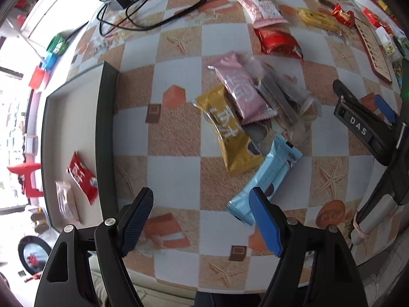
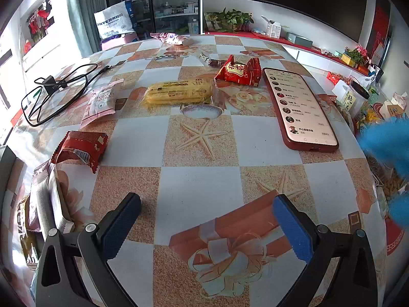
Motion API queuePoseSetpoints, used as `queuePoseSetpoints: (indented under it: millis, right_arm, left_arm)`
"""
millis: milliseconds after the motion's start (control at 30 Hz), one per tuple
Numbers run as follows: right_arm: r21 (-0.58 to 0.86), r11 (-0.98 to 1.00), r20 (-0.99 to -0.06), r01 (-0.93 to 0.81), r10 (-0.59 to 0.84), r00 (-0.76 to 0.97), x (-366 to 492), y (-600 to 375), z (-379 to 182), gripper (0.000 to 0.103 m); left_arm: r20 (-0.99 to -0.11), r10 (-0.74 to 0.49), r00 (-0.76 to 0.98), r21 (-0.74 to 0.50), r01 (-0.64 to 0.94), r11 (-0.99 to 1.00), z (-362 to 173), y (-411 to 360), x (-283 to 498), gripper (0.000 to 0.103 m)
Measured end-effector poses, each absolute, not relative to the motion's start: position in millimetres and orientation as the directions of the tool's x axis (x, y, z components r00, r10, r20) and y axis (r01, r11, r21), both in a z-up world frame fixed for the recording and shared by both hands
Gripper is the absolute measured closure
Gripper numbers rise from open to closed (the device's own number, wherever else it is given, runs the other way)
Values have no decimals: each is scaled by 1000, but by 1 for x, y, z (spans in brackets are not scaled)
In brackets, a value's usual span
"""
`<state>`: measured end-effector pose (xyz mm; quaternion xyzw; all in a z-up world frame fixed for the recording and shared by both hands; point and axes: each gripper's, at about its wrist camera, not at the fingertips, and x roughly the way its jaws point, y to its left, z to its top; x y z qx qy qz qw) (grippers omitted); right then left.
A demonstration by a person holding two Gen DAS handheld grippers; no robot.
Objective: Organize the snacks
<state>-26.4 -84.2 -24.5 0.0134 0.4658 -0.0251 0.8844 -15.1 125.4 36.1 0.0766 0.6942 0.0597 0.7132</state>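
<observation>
Checkered table (image 1: pixel 176 151) | snack pile (image 1: pixel 245 117) ahead of left tongs (image 1: pixel 202 213) — both tongs wide, empty

Gold packet (image 1: pixel 228 138), pink packet (image 1: pixel 241 90), seemingly pale-blue packet (image 1: pixel 265 176), checkered tablecloth (image 1: pixel 176 130).

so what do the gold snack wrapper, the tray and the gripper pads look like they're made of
Gold snack wrapper: likely thin plastic film with a metallic sheen; it creases and has crimped ends. Tray: looks like rigid plastic or coated board, with a dark matte rim and pale flat floor; hard to say which. Left gripper pads: blue, finely textured, probably rubber or foam.
</observation>
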Motion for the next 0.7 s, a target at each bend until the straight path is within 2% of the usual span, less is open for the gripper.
queuePoseSetpoints:
  millis: [700]
  right_arm:
    - [0, 998, -824, 57, -32, 565, -26, -85, -25, 0]
  left_arm:
    - [-968, 246, -42, 248, -62, 967, 31, 111, -39, 23]
